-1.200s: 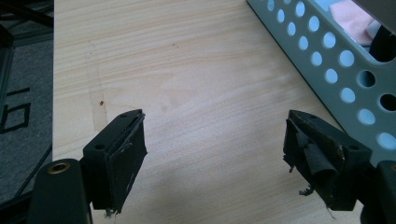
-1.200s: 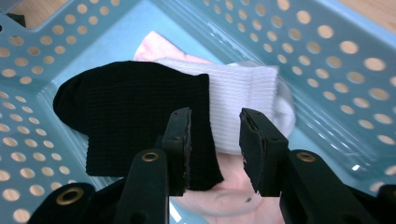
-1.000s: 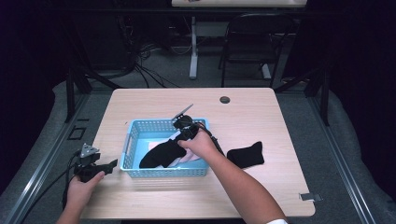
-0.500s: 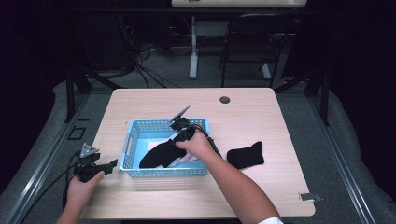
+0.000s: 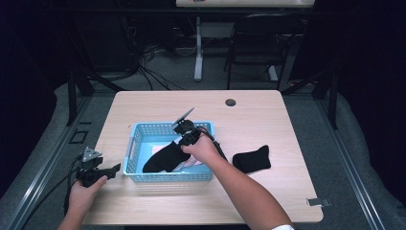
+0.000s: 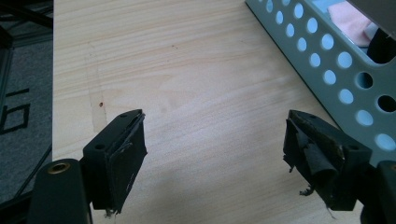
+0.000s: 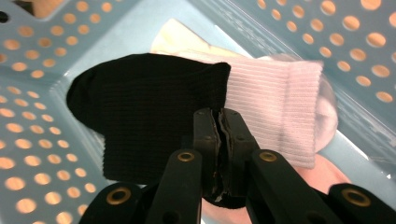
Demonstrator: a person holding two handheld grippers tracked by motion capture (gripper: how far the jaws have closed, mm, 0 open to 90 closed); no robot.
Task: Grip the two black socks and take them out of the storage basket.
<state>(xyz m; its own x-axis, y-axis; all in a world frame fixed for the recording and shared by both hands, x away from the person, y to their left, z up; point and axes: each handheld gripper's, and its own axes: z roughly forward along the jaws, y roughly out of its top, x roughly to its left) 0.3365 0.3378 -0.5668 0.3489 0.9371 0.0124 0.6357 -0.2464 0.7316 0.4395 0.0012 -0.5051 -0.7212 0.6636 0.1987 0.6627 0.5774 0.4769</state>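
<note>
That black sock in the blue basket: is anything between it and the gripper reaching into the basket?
Nothing visible. The right gripper has just closed its jaws on the edge of the black knitted sock, inside the blue perforated plastic basket. The black sock lies partly over a white ribbed sock, which is beside the grip, not in it.

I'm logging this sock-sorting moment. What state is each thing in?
Right hand-held gripper: just closed, shut on black sock.
Left hand-held gripper: open, nothing between its jaws, over the table.
Black sock: in the basket, pinched at its edge.
White sock: lying in the basket.
Blue basket: holding socks.
Second black sock: on the table, outside the basket.
</note>
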